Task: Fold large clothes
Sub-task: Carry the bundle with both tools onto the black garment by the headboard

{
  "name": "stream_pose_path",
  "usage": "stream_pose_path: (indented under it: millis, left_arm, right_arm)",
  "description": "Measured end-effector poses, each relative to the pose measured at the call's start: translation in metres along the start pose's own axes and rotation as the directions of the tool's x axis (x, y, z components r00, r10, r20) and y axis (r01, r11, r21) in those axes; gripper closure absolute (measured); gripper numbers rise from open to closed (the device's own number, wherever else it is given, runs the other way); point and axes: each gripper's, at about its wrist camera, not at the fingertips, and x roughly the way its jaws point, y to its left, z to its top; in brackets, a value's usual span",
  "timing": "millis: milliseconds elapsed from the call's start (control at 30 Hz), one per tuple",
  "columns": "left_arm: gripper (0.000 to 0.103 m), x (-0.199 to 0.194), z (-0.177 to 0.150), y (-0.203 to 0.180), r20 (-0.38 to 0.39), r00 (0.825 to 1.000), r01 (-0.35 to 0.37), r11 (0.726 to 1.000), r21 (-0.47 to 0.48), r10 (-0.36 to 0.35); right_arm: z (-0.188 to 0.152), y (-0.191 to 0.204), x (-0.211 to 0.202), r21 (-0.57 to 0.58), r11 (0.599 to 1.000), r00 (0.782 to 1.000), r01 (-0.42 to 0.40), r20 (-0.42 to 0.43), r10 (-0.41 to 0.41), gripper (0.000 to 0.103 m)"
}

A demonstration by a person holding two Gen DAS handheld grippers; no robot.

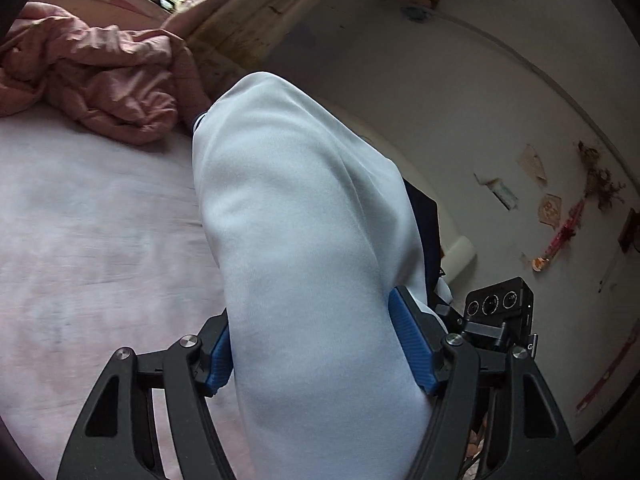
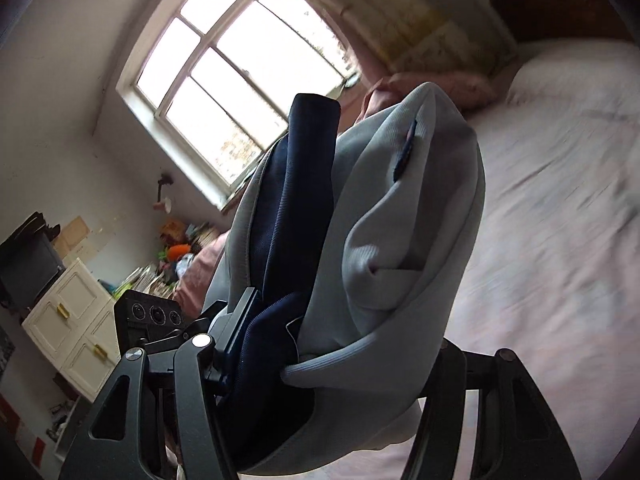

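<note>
The pale blue garment fills the frame centre, bunched thick and hanging above the bed. You've got the left tool and the right tool clamped on it, though the right's far pad looks hidden. That fat wad could slip out or unfold lopsided.

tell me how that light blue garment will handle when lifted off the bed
The light blue garment likely hangs floppy: it bulges and creases between the left gripper pads. Probably bulky rather than heavy, since the right gripper holds a thick folded wad. Its knit surface should grip fairly well.
</note>
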Motion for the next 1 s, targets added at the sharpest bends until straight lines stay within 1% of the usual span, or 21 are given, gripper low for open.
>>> stream_pose_path:
  millis: [100,200,300,367,433,500,567,600,633,667,700,733,767,800,833,933,1000]
  left_arm:
    - [0.034,0.06,0.002,-0.047,-0.054,0.995,0.083,0.997,0.008,-0.082]
    - [0.034,0.118,-0.004,-0.094,-0.109,0.982,0.157,0.987,0.03,-0.153]
    - [0.034,0.171,-0.021,-0.13,-0.16,0.964,0.222,0.975,0.027,-0.215]
    - [0.034,0.203,-0.036,-0.147,-0.196,0.952,0.245,0.969,0.018,-0.237]
    - [0.034,0.236,-0.048,-0.155,-0.234,0.94,0.256,0.967,-0.005,-0.25]
    - [0.034,0.266,-0.059,-0.155,-0.266,0.933,0.247,0.969,-0.018,-0.243]
    - [0.034,0.296,-0.068,-0.15,-0.304,0.936,0.185,0.983,-0.001,-0.177]
    - [0.035,0.313,-0.073,-0.143,-0.328,0.934,0.148,0.989,-0.014,-0.144]
    - [0.035,0.329,-0.081,-0.132,-0.361,0.925,0.107,0.993,-0.044,-0.116]
    - [0.035,0.346,-0.09,-0.121,-0.397,0.913,0.067,0.995,-0.069,-0.089]
    - [0.035,0.359,-0.098,-0.109,-0.419,0.906,0.03,0.997,-0.072,-0.058]
    - [0.035,0.368,-0.104,-0.102,-0.418,0.908,0.013,0.999,-0.05,-0.033]
    - [0.035,0.375,-0.107,-0.101,-0.407,0.913,0.011,1.0,0.0,-0.01]
    - [0.034,0.38,-0.107,-0.102,-0.402,0.916,0.011,0.999,0.045,0.008]
    - [0.034,0.383,-0.107,-0.101,-0.407,0.913,0.008,0.998,0.063,0.018]
    - [0.032,0.385,-0.116,-0.096,-0.432,0.901,-0.031,0.999,0.033,0.043]
    - [0.031,0.385,-0.122,-0.099,-0.431,0.901,-0.03,0.998,0.056,0.052]
  right_arm:
    - [0.025,-0.02,-0.076,0.004,0.996,0.993,0.093,0.077,-0.093,0.04]
    - [0.041,-0.046,-0.145,0.034,0.984,0.973,0.176,0.148,-0.179,0.04]
    - [0.049,-0.072,-0.201,0.067,0.965,0.94,0.253,0.219,-0.262,0.04]
    - [0.052,-0.095,-0.231,0.106,0.945,0.911,0.31,0.251,-0.328,0.04]
    - [0.056,-0.119,-0.253,0.143,0.925,0.889,0.351,0.26,-0.378,0.04]
    - [0.061,-0.145,-0.266,0.172,0.911,0.878,0.375,0.251,-0.408,0.04]
    - [0.064,-0.181,-0.266,0.216,0.891,0.87,0.398,0.218,-0.442,0.04]
    - [0.065,-0.201,-0.265,0.248,0.875,0.867,0.415,0.184,-0.463,0.04]
    - [0.065,-0.219,-0.259,0.282,0.856,0.862,0.433,0.148,-0.484,0.04]
    - [0.062,-0.238,-0.253,0.313,0.833,0.854,0.457,0.11,-0.509,0.04]
    - [0.059,-0.256,-0.246,0.325,0.809,0.838,0.489,0.081,-0.539,0.04]
    - [0.055,-0.272,-0.239,0.315,0.791,0.82,0.524,0.064,-0.569,0.04]
    - [0.052,-0.282,-0.231,0.302,0.786,0.812,0.539,0.061,-0.58,0.04]
    - [0.048,-0.29,-0.227,0.291,0.788,0.809,0.543,0.067,-0.583,0.04]
    - [0.042,-0.293,-0.22,0.282,0.784,0.803,0.553,0.068,-0.592,0.04]
    - [0.037,-0.294,-0.209,0.242,0.747,0.761,0.619,0.049,-0.646,0.037]
    - [0.042,-0.298,-0.205,0.233,0.725,0.741,0.648,0.023,-0.671,0.035]
